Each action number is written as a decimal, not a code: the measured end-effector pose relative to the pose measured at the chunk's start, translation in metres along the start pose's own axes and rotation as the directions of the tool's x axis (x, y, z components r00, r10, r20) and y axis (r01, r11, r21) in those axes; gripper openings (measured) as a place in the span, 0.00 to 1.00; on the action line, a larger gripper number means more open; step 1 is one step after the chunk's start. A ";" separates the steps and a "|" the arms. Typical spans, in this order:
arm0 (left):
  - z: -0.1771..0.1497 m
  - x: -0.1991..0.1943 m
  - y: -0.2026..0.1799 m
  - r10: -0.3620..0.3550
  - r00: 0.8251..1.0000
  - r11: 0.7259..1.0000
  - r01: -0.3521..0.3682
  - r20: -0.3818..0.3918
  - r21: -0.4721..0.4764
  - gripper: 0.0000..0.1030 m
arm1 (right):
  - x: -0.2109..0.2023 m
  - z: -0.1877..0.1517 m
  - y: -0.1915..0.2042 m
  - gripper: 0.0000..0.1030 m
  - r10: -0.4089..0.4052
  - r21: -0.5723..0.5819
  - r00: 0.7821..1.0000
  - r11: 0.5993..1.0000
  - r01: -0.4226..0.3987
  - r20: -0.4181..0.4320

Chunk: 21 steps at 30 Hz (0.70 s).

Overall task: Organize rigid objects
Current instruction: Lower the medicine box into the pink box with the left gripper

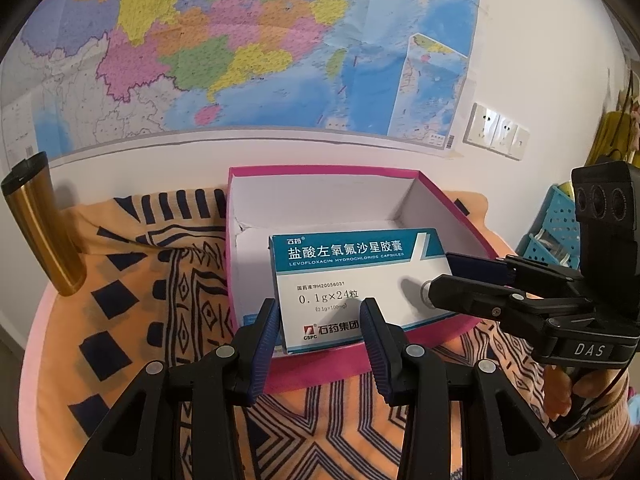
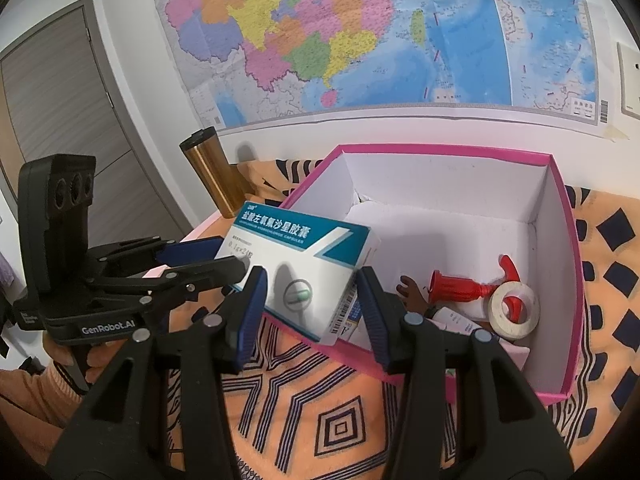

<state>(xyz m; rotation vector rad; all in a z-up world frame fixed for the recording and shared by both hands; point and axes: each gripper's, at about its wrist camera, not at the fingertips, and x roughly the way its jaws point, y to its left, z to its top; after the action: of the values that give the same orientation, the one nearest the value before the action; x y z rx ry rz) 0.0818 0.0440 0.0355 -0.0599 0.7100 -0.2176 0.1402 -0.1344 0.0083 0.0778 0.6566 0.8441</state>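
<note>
A white and teal medicine box (image 1: 356, 284) is held tilted over the near left part of the pink storage box (image 1: 476, 236). My left gripper (image 1: 320, 322) is shut on the medicine box's near edge; it also shows in the right wrist view (image 2: 208, 258), clamping the medicine box (image 2: 304, 276) from the left. My right gripper (image 2: 310, 304) is open, its fingers on either side of the medicine box's end without pressing it; in the left wrist view it reaches in from the right (image 1: 438, 276). Inside the pink box (image 2: 560, 240) lie a red plastic piece (image 2: 460, 288) and a tape roll (image 2: 514, 310).
A gold tumbler (image 1: 40, 220) stands at the back left on the orange patterned cloth (image 1: 132, 300). A map (image 1: 224, 48) covers the wall behind. A blue basket (image 1: 556, 224) sits at the right. A small dark figure (image 2: 412, 292) and other packets lie in the pink box.
</note>
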 end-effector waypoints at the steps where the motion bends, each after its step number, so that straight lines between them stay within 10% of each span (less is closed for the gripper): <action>1: 0.000 0.001 0.001 0.002 1.000 1.000 -0.002 -0.002 -0.002 0.40 | 0.001 0.000 0.000 0.48 0.000 0.001 1.000 1.000 0.000 -0.001; 21: 0.002 0.015 0.007 0.014 0.999 1.000 -0.014 -0.033 -0.012 0.40 | 0.011 0.002 -0.004 0.48 -0.004 0.013 1.000 1.000 0.004 -0.017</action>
<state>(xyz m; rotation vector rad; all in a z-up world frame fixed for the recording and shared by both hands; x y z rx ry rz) 0.0961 0.0473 0.0265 -0.0631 0.7443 -0.2014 0.1492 -0.1291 0.0034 0.0813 0.6786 0.8374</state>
